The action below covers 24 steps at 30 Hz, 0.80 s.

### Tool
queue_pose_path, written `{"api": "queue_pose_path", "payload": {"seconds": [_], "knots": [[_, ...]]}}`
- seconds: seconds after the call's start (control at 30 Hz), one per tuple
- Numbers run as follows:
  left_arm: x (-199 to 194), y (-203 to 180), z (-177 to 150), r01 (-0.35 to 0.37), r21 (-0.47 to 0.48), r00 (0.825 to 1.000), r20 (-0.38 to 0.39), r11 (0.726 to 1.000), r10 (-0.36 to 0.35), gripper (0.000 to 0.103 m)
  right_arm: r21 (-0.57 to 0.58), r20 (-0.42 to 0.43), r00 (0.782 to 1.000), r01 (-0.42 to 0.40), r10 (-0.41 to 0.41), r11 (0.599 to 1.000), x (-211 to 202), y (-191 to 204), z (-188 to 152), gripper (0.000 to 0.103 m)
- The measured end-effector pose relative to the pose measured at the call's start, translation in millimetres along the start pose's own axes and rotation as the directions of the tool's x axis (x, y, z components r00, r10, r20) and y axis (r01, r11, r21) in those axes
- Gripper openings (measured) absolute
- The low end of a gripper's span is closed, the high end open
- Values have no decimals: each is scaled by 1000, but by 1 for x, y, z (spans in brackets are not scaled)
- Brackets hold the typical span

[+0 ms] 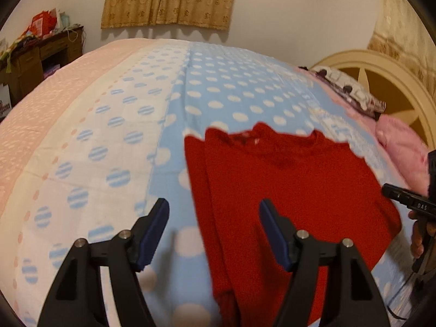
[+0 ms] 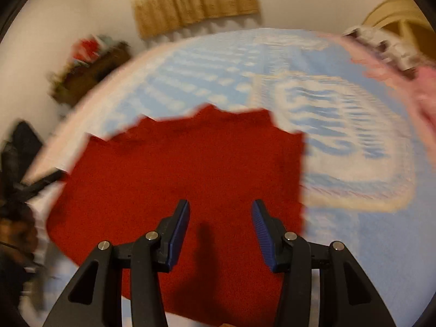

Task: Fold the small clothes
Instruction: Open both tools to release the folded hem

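A small red knitted garment (image 1: pixel 294 196) lies flat on the blue polka-dot bedcover (image 1: pixel 231 87), neckline toward the far side, with its left side folded in as a long strip (image 1: pixel 201 204). My left gripper (image 1: pixel 214 209) is open and empty, hovering over that left edge. My right gripper (image 2: pixel 220 209) is open and empty above the garment (image 2: pixel 190 169); its body shows at the right edge of the left wrist view (image 1: pixel 408 201). The right wrist view is motion-blurred.
The bed has a pink cover part (image 1: pixel 54 103) on the left. A patterned pillow (image 1: pixel 351 90), a pink pillow (image 1: pixel 400 147) and a cream headboard (image 1: pixel 395 81) are at the right. A cluttered wooden desk (image 1: pixel 41 51) stands at the far left under a curtain (image 1: pixel 169 0).
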<state>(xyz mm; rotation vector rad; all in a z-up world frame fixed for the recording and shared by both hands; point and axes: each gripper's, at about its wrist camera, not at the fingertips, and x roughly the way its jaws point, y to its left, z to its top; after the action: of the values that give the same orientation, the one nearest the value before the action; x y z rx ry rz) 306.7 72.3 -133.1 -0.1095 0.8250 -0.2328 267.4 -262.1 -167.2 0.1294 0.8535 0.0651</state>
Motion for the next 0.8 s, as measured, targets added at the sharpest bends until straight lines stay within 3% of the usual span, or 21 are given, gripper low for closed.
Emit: {"api": "queue_pose_path", "payload": {"seconds": [0.17, 0.27, 0.3, 0.37, 0.53, 0.67, 0.8], "knots": [[-8, 4, -9, 17, -32, 1000, 6, 999, -17, 71, 96, 31, 999, 25, -29, 995, -20, -23, -16, 49], [-11, 6, -15, 22, -45, 1000, 9, 999, -21, 79, 137, -24, 1000, -17, 21, 990, -20, -33, -29, 47], [-10, 6, -18, 26, -42, 1000, 7, 999, -25, 79, 137, -35, 999, -16, 21, 990, -21, -33, -33, 41], [-7, 5, -23, 20, -32, 1000, -5, 999, -20, 79, 117, -49, 999, -6, 12, 993, -21, -32, -43, 14], [4, 10, -35, 19, -54, 999, -28, 998, -20, 82, 127, 12, 999, -40, 38, 991, -43, -32, -54, 11], [7, 15, -37, 25, -77, 999, -26, 997, -28, 89, 95, -43, 999, 5, -1, 995, -34, -34, -68, 11], [9, 16, -40, 33, -85, 999, -27, 996, -35, 91, 106, -29, 999, -19, 22, 994, -35, -36, -74, 11]]}}
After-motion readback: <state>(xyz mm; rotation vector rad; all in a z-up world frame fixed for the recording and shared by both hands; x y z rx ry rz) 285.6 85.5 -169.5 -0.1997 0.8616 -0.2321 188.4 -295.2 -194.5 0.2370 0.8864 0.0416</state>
